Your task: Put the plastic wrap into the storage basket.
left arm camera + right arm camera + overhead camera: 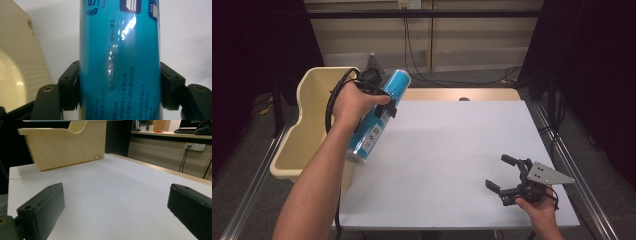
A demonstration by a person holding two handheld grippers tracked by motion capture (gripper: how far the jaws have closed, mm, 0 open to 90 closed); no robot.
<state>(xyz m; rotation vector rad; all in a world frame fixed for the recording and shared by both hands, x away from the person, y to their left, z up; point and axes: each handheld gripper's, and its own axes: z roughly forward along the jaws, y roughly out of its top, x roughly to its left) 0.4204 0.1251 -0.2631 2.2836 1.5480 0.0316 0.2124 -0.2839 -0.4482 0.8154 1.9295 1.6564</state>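
A tall blue cylindrical can with printed text hangs tilted above the table's left edge, beside the cream bin. My left gripper is shut on its middle; in the left gripper view the can fills the space between both pads, with the bin's rim at the left. My right gripper rests low at the table's front right, open, with nothing between its jaws. In the right gripper view its fingers frame bare white tabletop, and the bin stands far ahead.
The white table top is bounded by a wooden strip at the back. Metal rails run along both sides of the table. Cables lie on the floor behind.
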